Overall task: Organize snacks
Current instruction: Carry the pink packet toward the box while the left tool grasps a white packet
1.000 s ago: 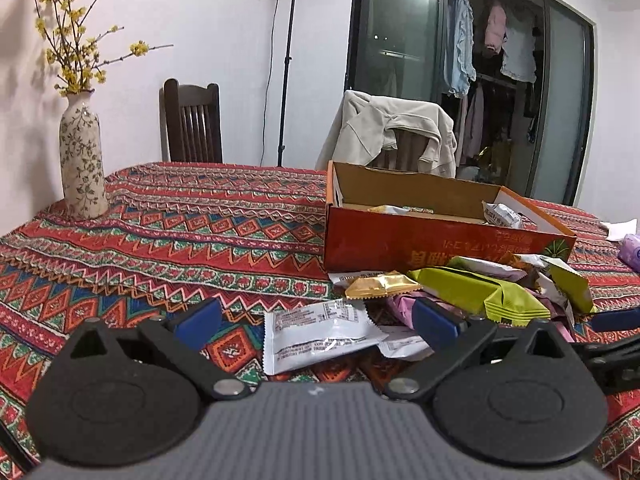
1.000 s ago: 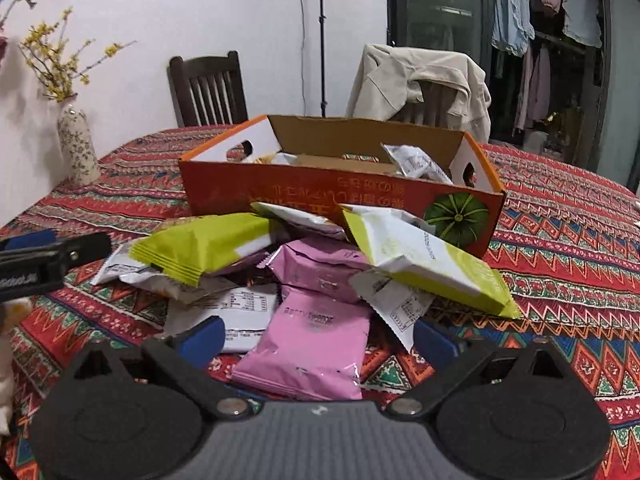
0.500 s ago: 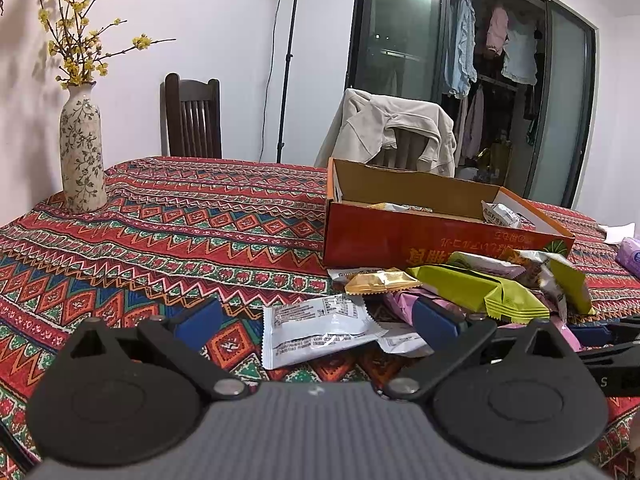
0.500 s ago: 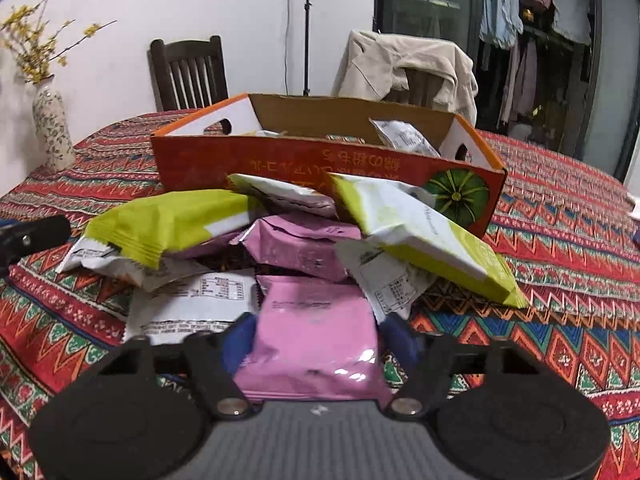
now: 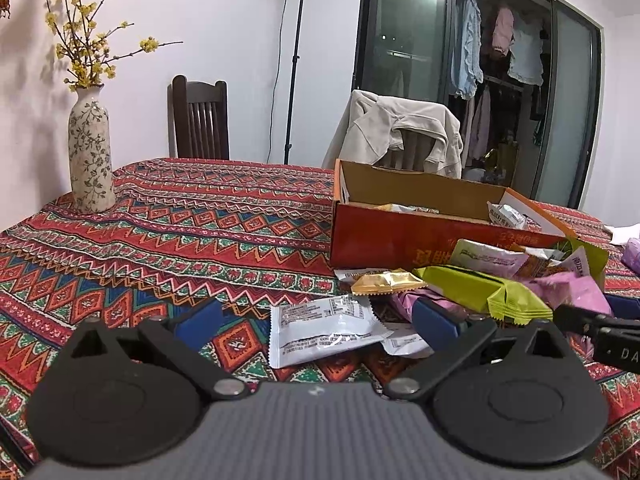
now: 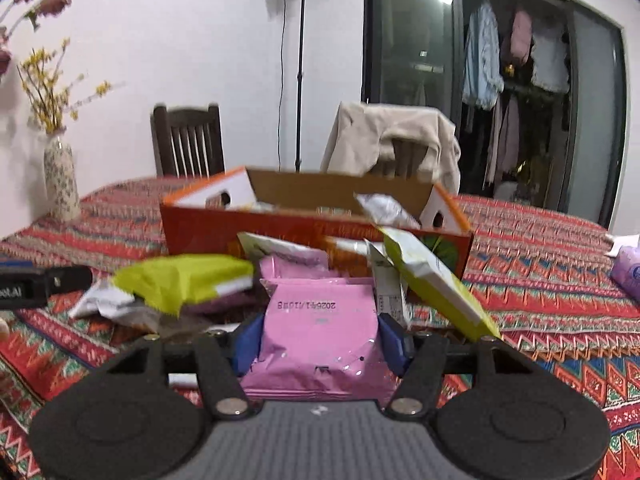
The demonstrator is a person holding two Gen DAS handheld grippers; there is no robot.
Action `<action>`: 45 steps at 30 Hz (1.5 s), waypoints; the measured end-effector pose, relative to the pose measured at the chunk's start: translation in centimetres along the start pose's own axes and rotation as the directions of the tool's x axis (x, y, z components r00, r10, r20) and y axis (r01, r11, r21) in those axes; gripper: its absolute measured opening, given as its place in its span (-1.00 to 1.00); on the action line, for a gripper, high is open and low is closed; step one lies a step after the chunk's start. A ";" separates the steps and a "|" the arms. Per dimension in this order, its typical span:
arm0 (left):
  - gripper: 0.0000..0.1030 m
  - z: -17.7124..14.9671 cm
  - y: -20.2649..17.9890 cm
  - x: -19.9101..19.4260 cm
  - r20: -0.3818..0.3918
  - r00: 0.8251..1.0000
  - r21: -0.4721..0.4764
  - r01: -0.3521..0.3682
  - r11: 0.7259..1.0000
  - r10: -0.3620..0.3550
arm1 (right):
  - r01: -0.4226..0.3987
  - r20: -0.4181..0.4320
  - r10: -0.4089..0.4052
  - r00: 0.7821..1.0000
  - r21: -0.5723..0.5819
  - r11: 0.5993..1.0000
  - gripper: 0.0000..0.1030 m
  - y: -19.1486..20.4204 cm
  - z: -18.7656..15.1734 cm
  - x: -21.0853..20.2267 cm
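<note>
Now the right gripper (image 6: 318, 340) pinches a pink snack packet (image 6: 320, 332) between its 2 blue pads, holding it in front of the loose snack pile (image 6: 192, 284) on the patterned tablecloth (image 5: 180, 240). Just behind the pile stands the open orange box (image 6: 200, 224). The left gripper (image 5: 316, 320) hangs nearby, jaws spread and empty. A good carry likely means lifting clear of the green packets, then releasing only once past the box's near wall.

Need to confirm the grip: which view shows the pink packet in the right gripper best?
The right wrist view: the pink packet fills the centre, clamped in the right gripper. The left wrist view shows only a pink corner at its right edge.
</note>
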State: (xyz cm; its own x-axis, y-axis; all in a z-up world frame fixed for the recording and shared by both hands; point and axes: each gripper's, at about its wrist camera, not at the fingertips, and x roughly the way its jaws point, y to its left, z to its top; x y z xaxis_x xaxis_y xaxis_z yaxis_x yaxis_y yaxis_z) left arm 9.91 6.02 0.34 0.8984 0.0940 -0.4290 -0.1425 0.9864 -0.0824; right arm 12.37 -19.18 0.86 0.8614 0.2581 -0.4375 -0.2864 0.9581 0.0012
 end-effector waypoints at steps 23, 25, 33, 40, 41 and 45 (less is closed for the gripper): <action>1.00 2.5 -0.2 7.9 -0.274 0.959 0.019 -0.063 0.998 0.066 | -0.029 0.085 0.023 0.996 0.068 0.997 0.18 -1.2 0.0 -1.2; 1.00 2.3 -0.4 8.6 -0.284 0.956 0.022 -0.074 0.997 0.077 | -0.033 0.081 0.027 0.996 0.071 0.997 0.18 -1.2 0.0 -1.1; 1.00 1.4 0.2 9.3 -0.306 0.942 0.035 -0.132 0.991 0.136 | -0.051 0.068 0.046 0.997 0.073 0.996 0.18 -1.3 0.0 -0.8; 0.39 1.5 0.1 8.2 -0.271 0.953 0.030 -0.132 0.991 0.136 | -0.051 0.061 0.046 0.997 0.082 0.995 0.18 -1.3 0.0 -0.5; 0.22 1.5 0.3 7.9 -0.265 0.955 0.021 -0.131 0.991 0.132 | -0.050 0.061 0.045 0.997 0.083 0.995 0.18 -1.3 0.0 -0.5; 0.03 1.4 1.5 6.6 -0.251 0.964 -0.047 -0.107 0.993 0.092 | -0.063 0.062 0.057 0.996 0.091 0.994 0.18 -1.4 0.0 -0.4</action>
State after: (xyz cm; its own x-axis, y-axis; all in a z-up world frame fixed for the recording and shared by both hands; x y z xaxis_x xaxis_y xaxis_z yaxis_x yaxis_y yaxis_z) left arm 16.25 8.31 -1.33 0.7484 0.1471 -0.6467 -0.2568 0.9633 -0.0781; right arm 12.44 -20.66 1.02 0.8678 0.3196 -0.3806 -0.3004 0.9474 0.1107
